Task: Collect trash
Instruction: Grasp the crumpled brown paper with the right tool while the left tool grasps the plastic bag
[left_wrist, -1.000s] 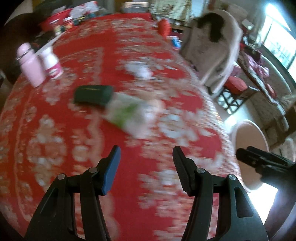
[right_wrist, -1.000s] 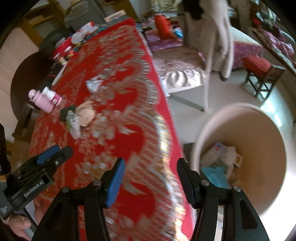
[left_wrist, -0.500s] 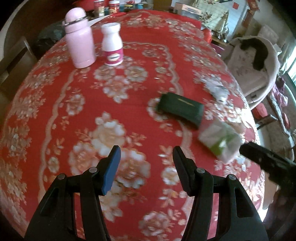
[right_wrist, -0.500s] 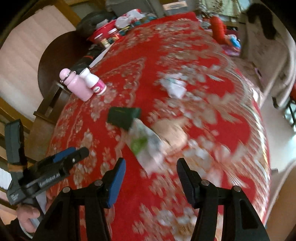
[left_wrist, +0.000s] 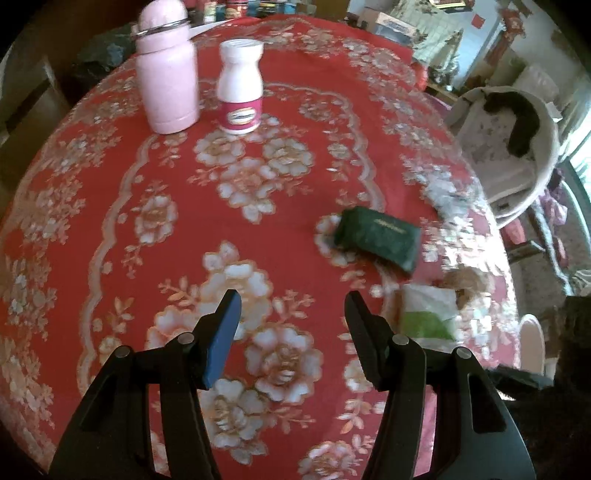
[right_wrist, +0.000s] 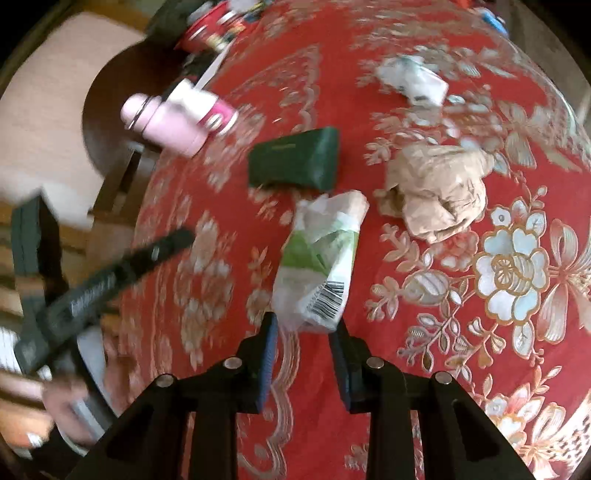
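A green-and-white plastic wrapper (right_wrist: 319, 258) lies on the red flowered tablecloth (right_wrist: 461, 350). My right gripper (right_wrist: 303, 328) is open, narrower than before, with its jaws on either side of the wrapper's near end. A crumpled brown paper ball (right_wrist: 439, 192) lies to the wrapper's right and a crumpled white wrapper (right_wrist: 413, 79) lies farther back. My left gripper (left_wrist: 291, 317) is open and empty above the cloth; the green-and-white wrapper (left_wrist: 428, 314) and brown ball (left_wrist: 465, 284) are to its right.
A dark green case (right_wrist: 295, 158) lies just behind the wrapper, also in the left wrist view (left_wrist: 376, 238). A pink bottle (left_wrist: 166, 66) and a white pill bottle (left_wrist: 240, 86) stand at the back left. A chair with clothes (left_wrist: 506, 144) is beyond the table's right edge.
My right gripper has swung from the bin to the table, closed in on the green-and-white wrapper and narrowed its jaws. My left gripper has turned left toward the bottles.
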